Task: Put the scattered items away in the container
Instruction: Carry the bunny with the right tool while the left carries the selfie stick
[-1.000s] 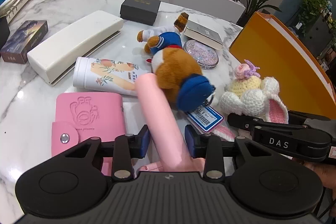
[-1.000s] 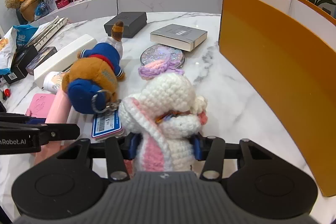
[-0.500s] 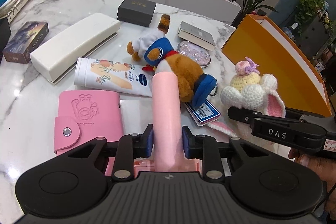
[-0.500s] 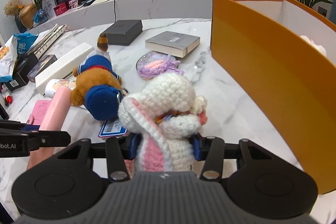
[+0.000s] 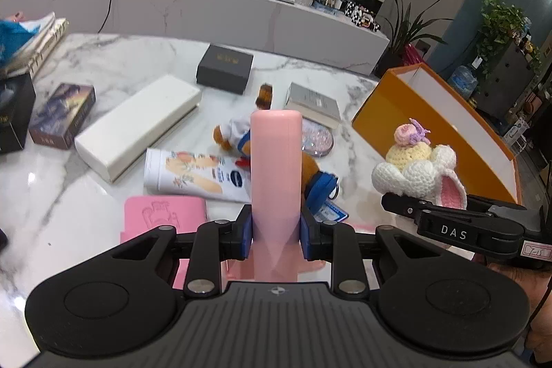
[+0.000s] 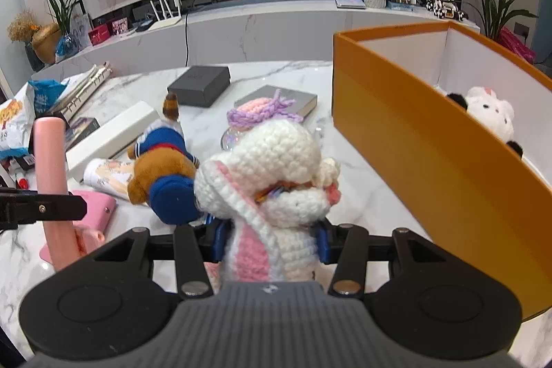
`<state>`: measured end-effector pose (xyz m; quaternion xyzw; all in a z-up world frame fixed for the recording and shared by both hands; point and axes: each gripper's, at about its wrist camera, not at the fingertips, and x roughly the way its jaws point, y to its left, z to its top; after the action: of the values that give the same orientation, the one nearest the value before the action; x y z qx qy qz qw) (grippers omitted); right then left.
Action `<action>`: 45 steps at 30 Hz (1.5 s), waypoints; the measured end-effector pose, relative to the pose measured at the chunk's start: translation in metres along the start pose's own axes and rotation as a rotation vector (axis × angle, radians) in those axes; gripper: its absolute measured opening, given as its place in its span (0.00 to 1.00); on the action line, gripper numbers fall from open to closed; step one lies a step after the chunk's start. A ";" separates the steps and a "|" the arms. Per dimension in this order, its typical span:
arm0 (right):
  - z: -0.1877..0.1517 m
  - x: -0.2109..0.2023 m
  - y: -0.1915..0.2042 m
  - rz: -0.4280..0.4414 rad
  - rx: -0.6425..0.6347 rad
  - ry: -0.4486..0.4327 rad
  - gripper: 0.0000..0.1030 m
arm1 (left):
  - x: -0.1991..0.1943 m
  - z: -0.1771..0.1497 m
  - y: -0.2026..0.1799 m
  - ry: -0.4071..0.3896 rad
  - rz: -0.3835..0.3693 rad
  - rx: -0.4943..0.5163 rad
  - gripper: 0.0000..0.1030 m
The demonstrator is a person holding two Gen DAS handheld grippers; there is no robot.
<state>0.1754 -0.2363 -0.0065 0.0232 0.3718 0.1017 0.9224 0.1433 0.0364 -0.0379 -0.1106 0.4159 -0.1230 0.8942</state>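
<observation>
The left gripper [image 5: 275,231] is clamped on a pink tube [image 5: 275,168], blue pads pressed to both its sides, and the tube now stands straight up out of the jaws; a second ago it lay slanted across the table with the jaws just closing around it. It has come clear of the marble table [image 5: 103,64], and the pink wallet [image 5: 165,212] and the lotion tube [image 5: 196,175] under it look further below than before.

To its right, the right gripper [image 6: 270,242] pinches a crocheted bunny [image 6: 276,168] by its lower body, the same hold as a second ago, only carried higher. From that side the orange box [image 6: 431,161] now shows its white inside, with a white plush toy [image 6: 490,112] lying against the far wall; earlier only the outer orange wall was visible. The bunny hangs just left of the box, not over it.

The brown bear in blue [image 6: 162,175] lies on the table where it was, beside a sparkly round compact [image 5: 317,140], a grey book [image 5: 312,100], a black box [image 5: 226,68] and a long white case [image 5: 138,130].
</observation>
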 end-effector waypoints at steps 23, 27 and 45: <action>0.034 -0.055 -0.008 -0.016 -0.059 -0.123 0.49 | -0.049 0.041 -0.025 -0.094 -0.021 0.111 0.30; 0.045 -0.073 -0.010 -0.028 -0.110 -0.153 0.49 | -0.064 0.053 -0.037 -0.124 -0.044 0.144 0.30; 0.121 -0.237 -0.055 -0.113 -0.258 -0.348 0.49 | -0.147 0.135 -0.151 -0.352 -0.284 0.424 0.30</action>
<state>0.1014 -0.3352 0.2359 -0.0986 0.1918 0.0908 0.9722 0.1366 -0.0475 0.1980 0.0016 0.1999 -0.3096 0.9296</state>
